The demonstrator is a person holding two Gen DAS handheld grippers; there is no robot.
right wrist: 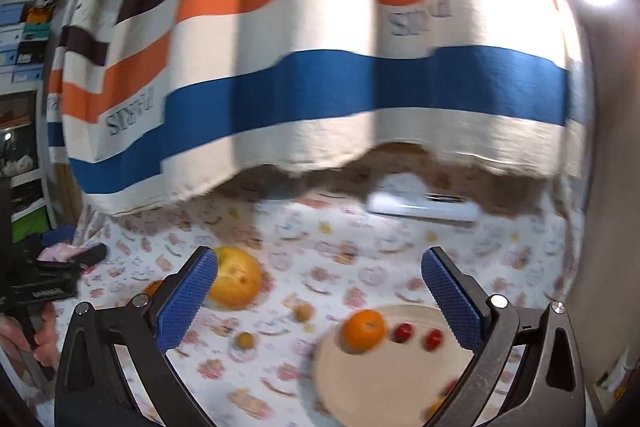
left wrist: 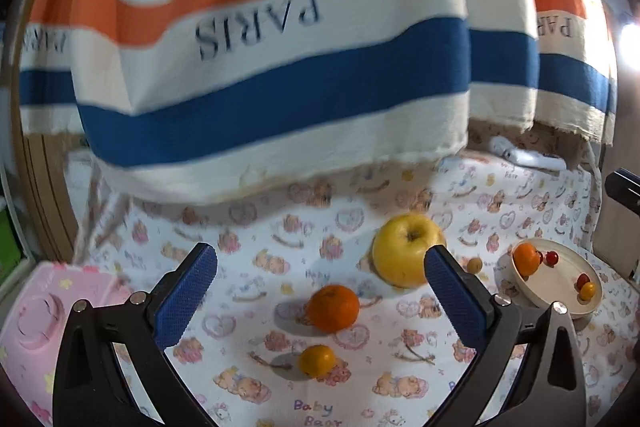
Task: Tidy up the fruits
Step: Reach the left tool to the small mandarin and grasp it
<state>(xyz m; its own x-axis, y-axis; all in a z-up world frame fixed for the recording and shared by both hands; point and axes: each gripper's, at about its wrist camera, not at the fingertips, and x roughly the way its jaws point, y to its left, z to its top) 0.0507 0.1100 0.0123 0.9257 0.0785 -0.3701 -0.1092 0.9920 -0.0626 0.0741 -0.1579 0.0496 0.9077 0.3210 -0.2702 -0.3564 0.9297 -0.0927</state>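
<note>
both our claws gape wide and empty, the left claw [left wrist: 320, 267] just above an orange [left wrist: 333, 308], the right claw [right wrist: 320, 267] over the plate [right wrist: 384, 379].

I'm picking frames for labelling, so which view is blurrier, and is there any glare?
The right wrist view is blurrier: the cream round plate and yellow apple smear. The left wrist view is sharper, its yellow apple and large orange tangerine fairly crisp. A bright light blows out each view's upper right, worse in the right wrist view.
</note>
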